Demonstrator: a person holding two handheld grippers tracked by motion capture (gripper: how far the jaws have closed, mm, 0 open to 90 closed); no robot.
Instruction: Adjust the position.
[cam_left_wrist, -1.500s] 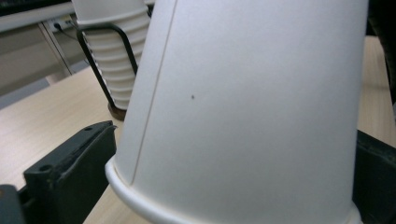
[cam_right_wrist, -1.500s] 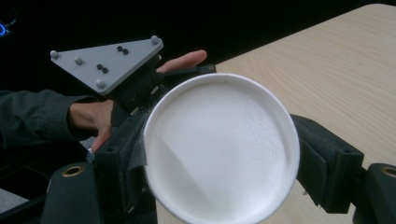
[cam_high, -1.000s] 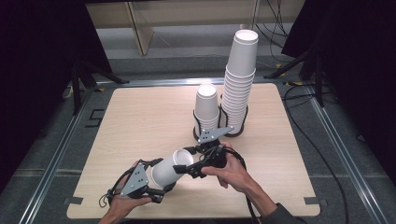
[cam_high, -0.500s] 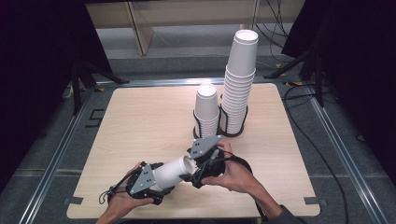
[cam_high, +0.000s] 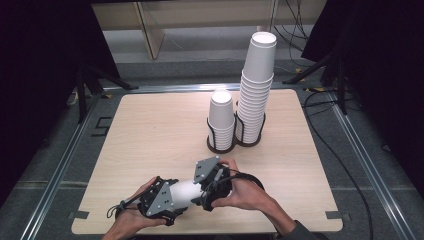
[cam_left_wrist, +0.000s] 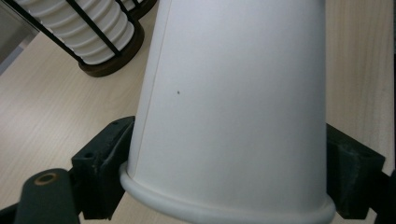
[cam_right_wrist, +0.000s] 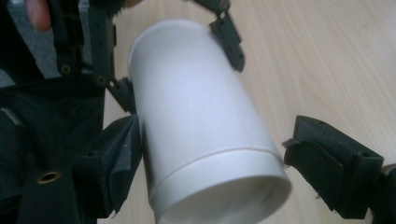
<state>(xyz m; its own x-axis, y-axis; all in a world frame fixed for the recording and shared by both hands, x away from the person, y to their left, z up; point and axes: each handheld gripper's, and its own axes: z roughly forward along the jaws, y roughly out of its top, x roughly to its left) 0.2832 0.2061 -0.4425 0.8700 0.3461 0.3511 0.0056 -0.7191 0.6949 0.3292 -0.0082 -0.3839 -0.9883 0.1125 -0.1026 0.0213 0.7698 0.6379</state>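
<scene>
Pale wood table (cam_high: 150, 135) is carrying 2 wire holders of stacked white cups (cam_high: 257, 85) at its far middle. Near its front edge, 1 paper cup (cam_high: 184, 192) is lying sideways between both tools: the left gripper (cam_left_wrist: 229, 186) is clamping its rim end, while the right gripper (cam_right_wrist: 210, 172) is sitting spread, one jaw apart from its base.

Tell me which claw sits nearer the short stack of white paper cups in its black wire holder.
Right. The right claw lies just in front of the short stack of white paper cups; the left claw sits farther back toward the table's near left.
</scene>
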